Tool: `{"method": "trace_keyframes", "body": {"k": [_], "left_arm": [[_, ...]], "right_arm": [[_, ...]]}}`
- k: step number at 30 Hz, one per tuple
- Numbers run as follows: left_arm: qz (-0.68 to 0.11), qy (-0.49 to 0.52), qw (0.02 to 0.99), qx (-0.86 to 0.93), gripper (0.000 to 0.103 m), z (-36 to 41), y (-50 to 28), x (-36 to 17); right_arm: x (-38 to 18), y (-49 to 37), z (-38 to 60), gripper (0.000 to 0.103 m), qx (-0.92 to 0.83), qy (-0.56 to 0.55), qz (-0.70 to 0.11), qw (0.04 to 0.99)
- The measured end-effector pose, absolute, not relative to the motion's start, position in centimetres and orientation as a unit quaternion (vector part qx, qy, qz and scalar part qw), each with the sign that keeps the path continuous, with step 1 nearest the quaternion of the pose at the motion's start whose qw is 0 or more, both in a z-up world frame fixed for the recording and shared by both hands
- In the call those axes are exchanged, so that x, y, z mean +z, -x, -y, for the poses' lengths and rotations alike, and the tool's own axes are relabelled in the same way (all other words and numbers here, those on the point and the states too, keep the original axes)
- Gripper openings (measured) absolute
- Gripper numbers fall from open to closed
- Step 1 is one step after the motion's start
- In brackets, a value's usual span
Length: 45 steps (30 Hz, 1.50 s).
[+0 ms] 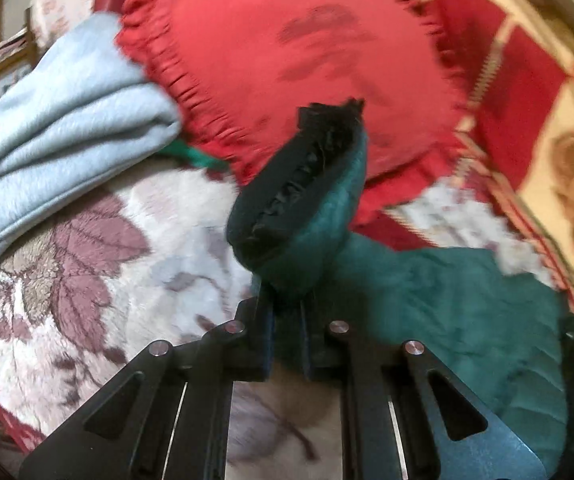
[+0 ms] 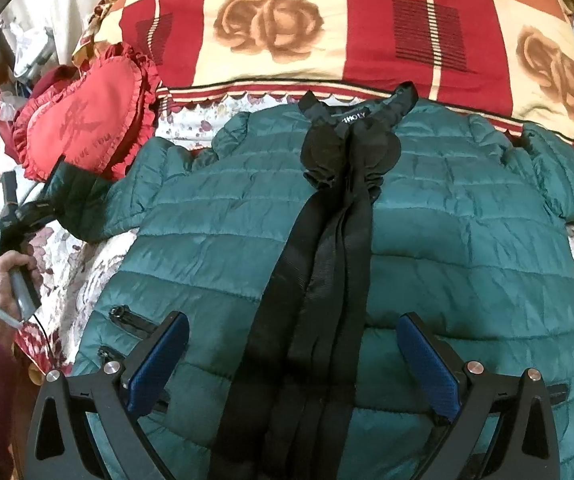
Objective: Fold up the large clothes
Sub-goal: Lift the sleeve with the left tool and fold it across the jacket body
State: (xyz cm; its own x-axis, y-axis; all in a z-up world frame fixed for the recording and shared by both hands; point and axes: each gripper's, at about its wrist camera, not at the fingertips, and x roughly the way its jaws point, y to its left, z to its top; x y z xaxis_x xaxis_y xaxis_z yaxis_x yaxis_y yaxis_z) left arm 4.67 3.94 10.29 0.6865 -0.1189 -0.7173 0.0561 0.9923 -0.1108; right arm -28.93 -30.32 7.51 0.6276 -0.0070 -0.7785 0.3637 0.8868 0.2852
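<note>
Blue pads of the right gripper [image 2: 293,364] hang spread wide just above the near hem of the green puffer jacket [image 2: 447,240], gripping nothing. That jacket lies flat on the floral bedspread [image 2: 87,264], front up, its long axis running near to far toward the collar and the checked pillow [image 2: 327,20]. Over on the left, the left gripper [image 1: 287,344] is clamped tight on the sleeve cuff [image 1: 299,200], raised off the bed beside the heart cushion [image 2: 83,120]. My read: left hand is nearer, and that sleeve wants carrying rightward across the chest.
</note>
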Motion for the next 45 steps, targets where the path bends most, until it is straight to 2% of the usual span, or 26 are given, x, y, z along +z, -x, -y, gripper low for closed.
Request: {"method": "trace_keyframes", "body": {"k": [10, 22, 33, 45], "left_arm": [[-0.375, 0.018, 0.915, -0.149, 0.008, 4.2, 3.5, 15.6], [-0.380, -0.012, 0.888, -0.258, 0.008, 15.8, 10.2, 18.3], [-0.406, -0.037, 0.849, -0.337, 0.008, 26.2, 15.7, 17.1], [-0.446, -0.082, 0.799, -0.396, 0.008, 33.7, 19.6, 12.3]], "right_arm": [[9.0, 31.2, 30.9, 0.103, -0.118, -0.227, -0.397, 0.882], [9.6, 34.2, 33.5, 0.103, -0.140, -0.256, -0.374, 0.880], [9.5, 36.1, 36.1, 0.103, -0.154, -0.282, -0.362, 0.875], [8.6, 37.5, 38.9, 0.103, -0.184, -0.304, -0.366, 0.860]]}}
